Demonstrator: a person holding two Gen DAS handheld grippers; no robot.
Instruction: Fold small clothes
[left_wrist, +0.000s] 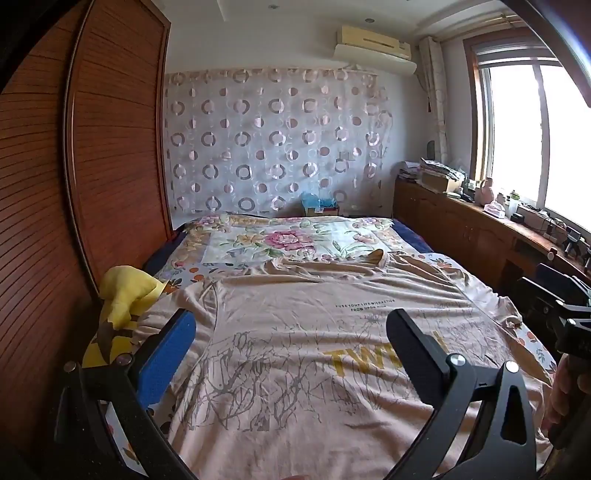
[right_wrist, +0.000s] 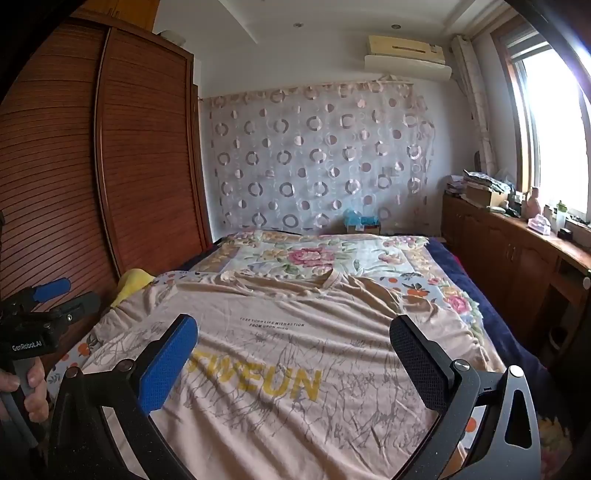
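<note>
- The wardrobe (left_wrist: 110, 147) stands at the far left, along the bed (left_wrist: 295, 236).
- Just beside it, at the left edge of the bed, lies a yellow cloth (left_wrist: 125, 291); it is apart from the work for now.
- The left tool (left_wrist: 291, 332) hovers over the left half of the shirt (left_wrist: 280, 369), its jaws wide apart and holding nothing; the blue pad (left_wrist: 166, 362) is over the left side of the shirt, near the sleeve seam.
- The shirt is beige, with the yellow word "TWEUN" and a grey branch print, and it lies face up, spread across the near part of the bed on the floral cover (right_wrist: 314, 254). The collar points away from the tools, toward the curtain (right_wrist: 317, 158).
- The cloth near the collar and the right sleeve (right_wrist: 417, 306) is wrinkled and a little bunched; the rest is almost flat.
- The right tool (right_wrist: 293, 345) hovers over the right half of the shirt, also released and empty.
- To my judgement the task is at its start: the shirt is laid out and no fold is made yet.
- The next move probably calls for each tool to go down to one side edge or sleeve, to pinch only the top layers and not the cover below, and to bring that side toward the middle.
- The cabinet (right_wrist: 517, 251) under the window is at the far right, well apart.
</note>
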